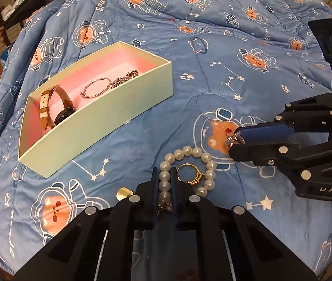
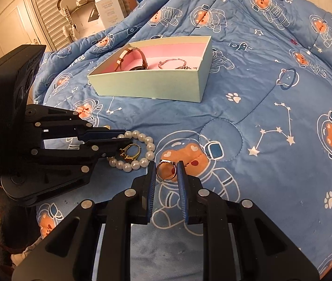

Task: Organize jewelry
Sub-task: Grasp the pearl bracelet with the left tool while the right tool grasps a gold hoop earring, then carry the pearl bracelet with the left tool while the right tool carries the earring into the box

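Gripping both at once: left gripper (image 1: pixel 165 182) closed narrow on the bead bracelet (image 1: pixel 190 171), two or three pearls pinched between its fingers; right gripper (image 2: pixel 167 172) brackets the silver ring (image 2: pixel 166 171), jaws narrow and touching or almost touching the band, though I cannot tell if it is lifted off the quilt (image 2: pixel 271 107).

Bracelet lies flat on the quilt, a loop with no real long axis, the held side nearest the left camera. Likely light and limp on elastic; beads smooth, may roll in the pads, so holding across the strand seems right. A gold ring (image 1: pixel 189 175) sits inside the loop, may snag or ride along.

Silver ring stands roughly on edge, its hole facing the right camera. Stiff, tiny, slick metal; best taken across the band, and it could twist out.

Box (image 1: pixel 109 126) sits well apart, beyond both, long axis running diagonally, already holding watch (image 1: pixel 56 110), bangle (image 1: pixel 95 87) and chain (image 1: pixel 123 79).
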